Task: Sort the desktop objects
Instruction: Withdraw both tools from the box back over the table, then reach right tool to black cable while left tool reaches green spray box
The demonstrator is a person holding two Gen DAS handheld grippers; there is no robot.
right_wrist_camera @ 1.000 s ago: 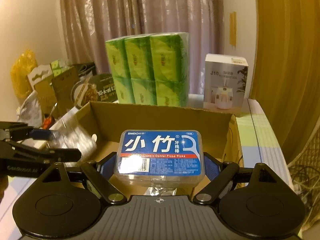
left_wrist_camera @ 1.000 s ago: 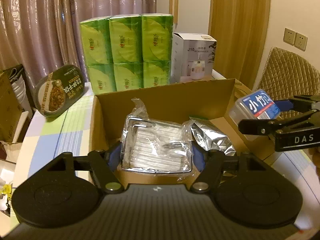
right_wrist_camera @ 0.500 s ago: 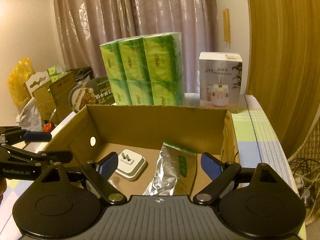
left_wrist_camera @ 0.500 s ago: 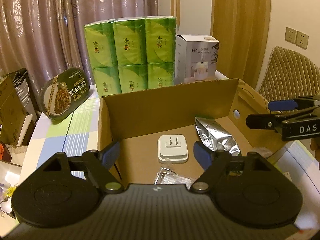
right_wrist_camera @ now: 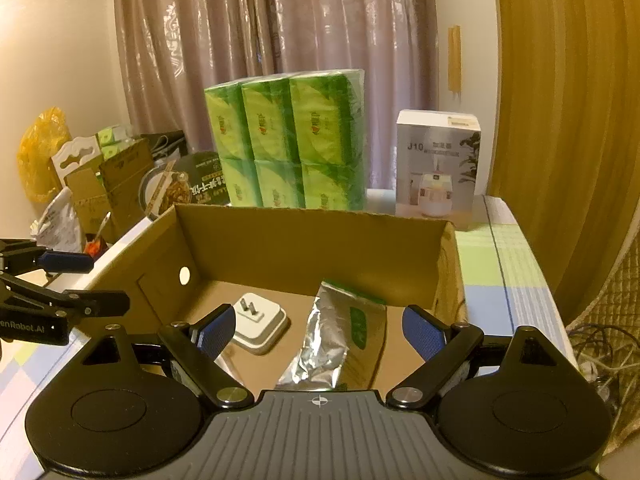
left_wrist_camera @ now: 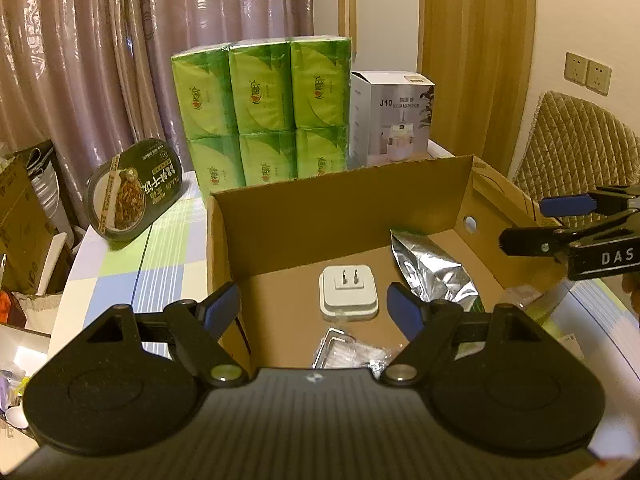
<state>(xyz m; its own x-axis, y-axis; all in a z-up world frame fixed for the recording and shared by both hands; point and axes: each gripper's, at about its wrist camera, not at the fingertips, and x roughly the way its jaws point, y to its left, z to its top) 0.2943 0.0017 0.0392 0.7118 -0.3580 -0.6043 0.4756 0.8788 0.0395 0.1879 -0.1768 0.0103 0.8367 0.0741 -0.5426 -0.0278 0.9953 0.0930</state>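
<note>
Two wide-open, empty claws, left (left_wrist_camera: 314, 310) and right (right_wrist_camera: 318, 330), over checked tablecloth (left_wrist_camera: 160, 256), curtains (left_wrist_camera: 80, 60) behind.

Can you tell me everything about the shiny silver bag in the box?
The silver bag is a crinkly foil pouch with a green label on its front and a green strip at its far end. It looks sealed, flat and a bit creased. It lies on the floor of the cardboard box, lengthwise toward the back wall, just right of the white plug; whether they touch is unclear. Neither gripper holds it.
</note>
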